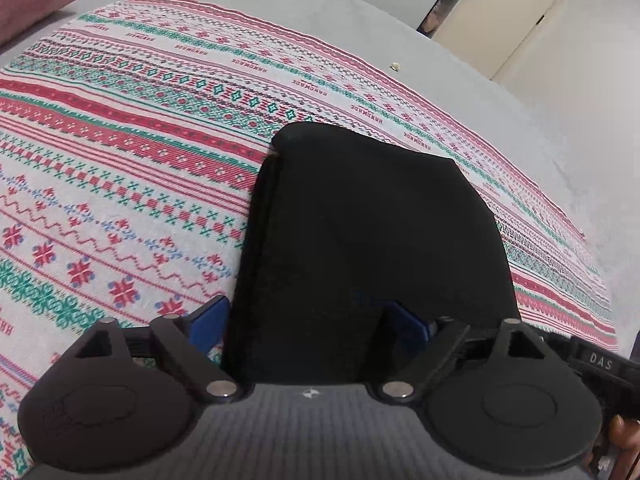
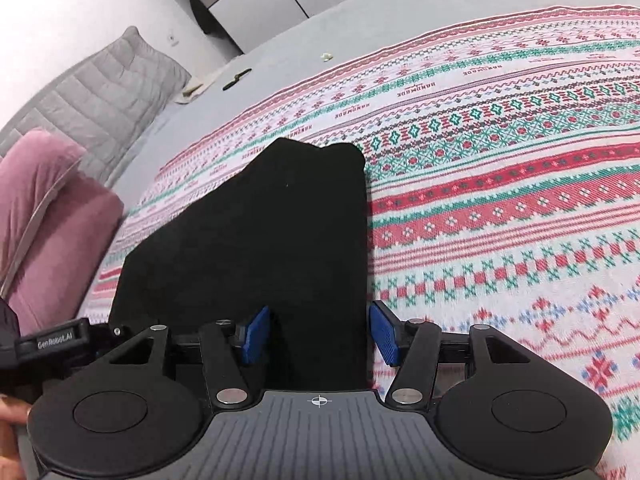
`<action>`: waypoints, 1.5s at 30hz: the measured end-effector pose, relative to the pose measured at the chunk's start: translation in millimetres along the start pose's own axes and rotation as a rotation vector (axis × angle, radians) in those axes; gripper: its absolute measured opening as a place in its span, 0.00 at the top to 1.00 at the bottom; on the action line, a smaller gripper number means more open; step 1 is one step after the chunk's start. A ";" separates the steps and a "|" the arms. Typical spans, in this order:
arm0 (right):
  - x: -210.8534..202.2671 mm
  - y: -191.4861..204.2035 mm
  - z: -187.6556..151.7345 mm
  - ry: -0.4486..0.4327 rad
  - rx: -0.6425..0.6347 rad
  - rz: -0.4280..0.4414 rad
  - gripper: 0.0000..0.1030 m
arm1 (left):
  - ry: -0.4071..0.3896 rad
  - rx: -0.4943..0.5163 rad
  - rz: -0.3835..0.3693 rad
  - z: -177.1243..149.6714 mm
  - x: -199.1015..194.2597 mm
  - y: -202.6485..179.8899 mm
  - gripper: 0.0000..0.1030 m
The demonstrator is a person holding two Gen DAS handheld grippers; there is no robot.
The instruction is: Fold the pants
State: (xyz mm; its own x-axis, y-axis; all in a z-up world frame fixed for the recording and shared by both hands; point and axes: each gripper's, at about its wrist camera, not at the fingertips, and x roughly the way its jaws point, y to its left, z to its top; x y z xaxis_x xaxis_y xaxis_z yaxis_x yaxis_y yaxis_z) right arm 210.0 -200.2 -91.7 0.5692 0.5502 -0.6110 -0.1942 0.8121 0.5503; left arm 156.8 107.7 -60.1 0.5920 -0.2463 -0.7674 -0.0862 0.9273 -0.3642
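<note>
Two tongs: both point down at one pair of black pants (image 1: 360, 240), which serve as the landmark below.
Pants: folded into a compact dark stack, lying flat on a patterned cloth (image 1: 120, 160) in red, green and white; the cloth covers a grey bed (image 1: 500, 128).
Left tongs (image 1: 316, 328): jaws spread wide, blue pads clear of the cloth on either side of the near edge of the pants; nothing is pinched, which reads as a let-go once the fold was laid down.
Right tongs (image 2: 318, 334): jaws about half open, straddling the near right-hand corner of the pants; one pad sits over the black fabric, the other just beside the pants' edge; the pads do not seem to press.
Why so placed: each tool sits at a near corner of the pants, likely to set the fold square.
Progress: by the neat shape, the folding looks close to done.
Beyond the pants: a pink cushion (image 2: 52, 216) and a grey quilted pillow (image 2: 104, 100) lie far to the side.
</note>
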 end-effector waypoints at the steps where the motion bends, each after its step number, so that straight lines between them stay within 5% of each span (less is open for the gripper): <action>1: 1.8 0.3 0.9 -0.004 -0.007 0.000 0.47 | -0.002 0.005 0.001 -0.1 1.0 -1.4 0.00; 5: 5.5 2.8 4.0 -0.006 -0.034 -0.009 0.53 | -0.016 0.006 0.000 0.5 4.3 -2.5 0.00; 10: 1.9 7.3 4.0 -0.037 -0.073 -0.026 0.84 | -0.036 0.020 0.001 -1.0 5.2 -3.3 0.02; 17: -7.3 33.8 -0.5 -0.099 -0.182 -0.077 0.88 | -0.037 0.008 -0.068 0.8 3.0 -1.1 0.47; 20: -17.2 43.5 1.9 -0.116 -0.210 -0.075 0.89 | -0.048 0.013 -0.071 1.9 -0.8 -5.4 0.54; 27: -55.3 37.5 18.4 -0.183 -0.232 -0.126 0.89 | -0.079 0.032 -0.159 5.5 -9.6 -43.2 0.56; 33: -92.3 -11.1 42.0 -0.235 -0.135 -0.194 0.89 | -0.071 0.064 -0.235 -2.2 9.8 -99.7 0.56; 36: -76.0 -42.0 41.6 -0.153 -0.092 -0.243 0.88 | -0.028 0.096 -0.202 -9.1 31.0 -112.8 0.53; 38: -56.1 -59.1 34.8 -0.084 -0.067 -0.291 0.85 | -0.035 0.159 -0.109 -10.1 42.2 -117.9 0.43; 42: -53.9 -61.4 30.0 -0.076 -0.063 -0.305 0.75 | -0.019 0.107 -0.114 -4.5 46.1 -102.4 0.35; 45: -63.5 -50.6 29.1 -0.080 -0.102 -0.333 0.74 | -0.074 0.162 -0.052 -3.8 31.0 -108.9 0.34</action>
State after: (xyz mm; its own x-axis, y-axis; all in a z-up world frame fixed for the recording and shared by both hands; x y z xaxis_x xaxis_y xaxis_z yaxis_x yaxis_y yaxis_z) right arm 207.0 -281.9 -64.3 0.6748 0.2384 -0.6984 -0.0644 0.9618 0.2662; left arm 181.5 -2.0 -46.2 0.6500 -0.2790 -0.7068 0.0723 0.9486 -0.3080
